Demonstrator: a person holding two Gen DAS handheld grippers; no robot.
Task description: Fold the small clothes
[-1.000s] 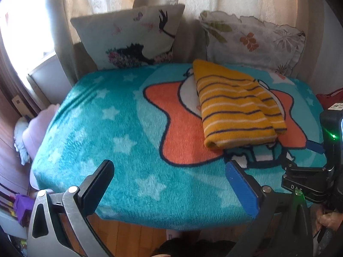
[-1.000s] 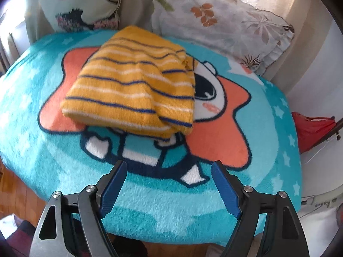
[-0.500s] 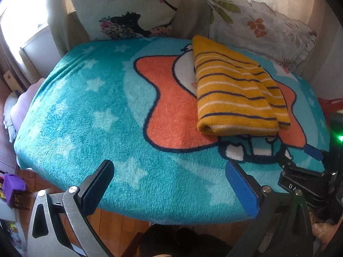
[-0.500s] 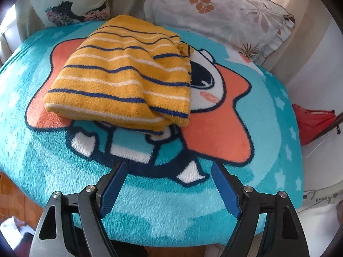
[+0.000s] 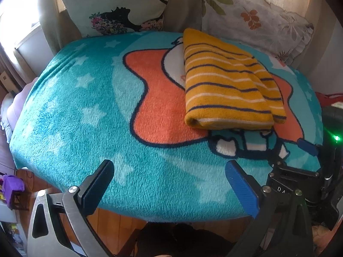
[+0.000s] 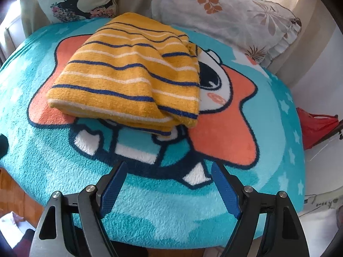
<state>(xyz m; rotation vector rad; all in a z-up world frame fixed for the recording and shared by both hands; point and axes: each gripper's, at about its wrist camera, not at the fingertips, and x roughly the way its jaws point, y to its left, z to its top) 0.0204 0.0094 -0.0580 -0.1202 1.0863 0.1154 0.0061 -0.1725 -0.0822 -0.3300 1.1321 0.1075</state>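
Observation:
A folded yellow garment with navy and white stripes [image 5: 227, 85] lies on a teal blanket with an orange star cartoon [image 5: 90, 111]. It also shows in the right wrist view [image 6: 130, 79], a little beyond the fingers. My left gripper [image 5: 169, 175] is open and empty over the blanket's near edge, left of and nearer than the garment. My right gripper [image 6: 169, 175] is open and empty, low over the blanket just in front of the garment. The right gripper's body [image 5: 304, 171] shows at the right of the left wrist view.
Two pillows [image 5: 115, 6] [image 5: 253, 21] lean against the back behind the blanket. A red item [image 6: 317, 124] lies off the right side. Wooden floor [image 5: 120, 220] shows below the near edge. A purple thing [image 5: 11, 190] sits low left.
Both grippers have moved forward and down toward the blanket, so the garment looks larger and closer. Both stay open and empty. The garment has not moved.

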